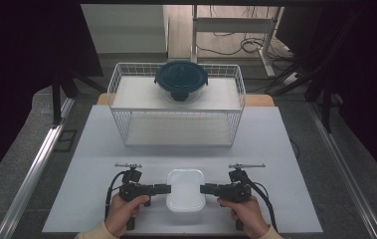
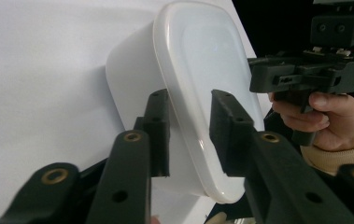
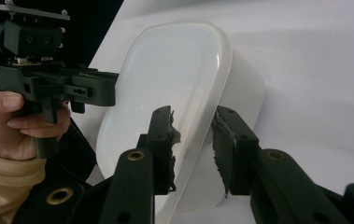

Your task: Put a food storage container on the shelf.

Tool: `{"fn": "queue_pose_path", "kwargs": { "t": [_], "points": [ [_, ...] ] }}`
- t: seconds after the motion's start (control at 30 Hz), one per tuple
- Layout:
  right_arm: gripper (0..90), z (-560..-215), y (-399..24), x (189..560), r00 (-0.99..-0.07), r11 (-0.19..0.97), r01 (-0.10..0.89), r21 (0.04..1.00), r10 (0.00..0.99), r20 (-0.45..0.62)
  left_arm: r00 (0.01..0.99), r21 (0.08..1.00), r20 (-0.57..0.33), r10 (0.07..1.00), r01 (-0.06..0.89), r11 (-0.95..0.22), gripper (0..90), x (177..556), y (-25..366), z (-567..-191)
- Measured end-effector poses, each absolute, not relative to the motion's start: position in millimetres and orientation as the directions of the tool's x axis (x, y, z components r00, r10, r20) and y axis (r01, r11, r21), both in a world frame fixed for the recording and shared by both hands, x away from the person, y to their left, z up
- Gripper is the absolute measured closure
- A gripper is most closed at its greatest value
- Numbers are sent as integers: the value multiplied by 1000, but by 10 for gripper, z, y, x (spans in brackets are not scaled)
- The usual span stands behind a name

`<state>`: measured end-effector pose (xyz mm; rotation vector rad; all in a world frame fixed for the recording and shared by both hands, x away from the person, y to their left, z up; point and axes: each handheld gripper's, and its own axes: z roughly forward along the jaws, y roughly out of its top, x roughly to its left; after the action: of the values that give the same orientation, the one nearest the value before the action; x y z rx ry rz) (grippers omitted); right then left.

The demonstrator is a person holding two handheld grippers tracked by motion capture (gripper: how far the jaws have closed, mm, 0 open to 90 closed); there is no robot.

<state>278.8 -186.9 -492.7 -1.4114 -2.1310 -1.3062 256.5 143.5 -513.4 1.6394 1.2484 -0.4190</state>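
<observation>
We pinch the white lidded container (image 1: pixel 186 190) from both sides: left gripper (image 1: pixel 162 188) and right gripper (image 1: pixel 207 189) clamp its rim

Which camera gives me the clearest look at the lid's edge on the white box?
The left gripper view: the lid rim runs close and unbroken between the tool's jaws. The right gripper view shows the rim too, partly behind frayed pads. The high view shows the whole box, small.

So it's a plain white table (image 1: pixel 91 164) with a white lidded container (image 1: pixel 186 189) sitting on it at the near edge. Beyond the container stands a white wire rack (image 1: pixel 176 107), near the far edge.
</observation>
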Motion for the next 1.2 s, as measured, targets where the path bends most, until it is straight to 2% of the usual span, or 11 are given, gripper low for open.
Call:
{"fn": "queue_pose_path", "kwargs": {
  "t": [0.43, 1.2],
  "points": [
    [743, -4874, -1877, 2734, -508, 109, 824, 557, 577, 639, 441, 540, -717, 540, 841, 30, 745, 2505, 1464, -5064],
    [798, -4806, -1857, 2688, -582, 124, 756, 642, 575, 575, 478, 594, -671, 567, 804, 25, 790, 2476, 1484, -4991]
  ]
}}
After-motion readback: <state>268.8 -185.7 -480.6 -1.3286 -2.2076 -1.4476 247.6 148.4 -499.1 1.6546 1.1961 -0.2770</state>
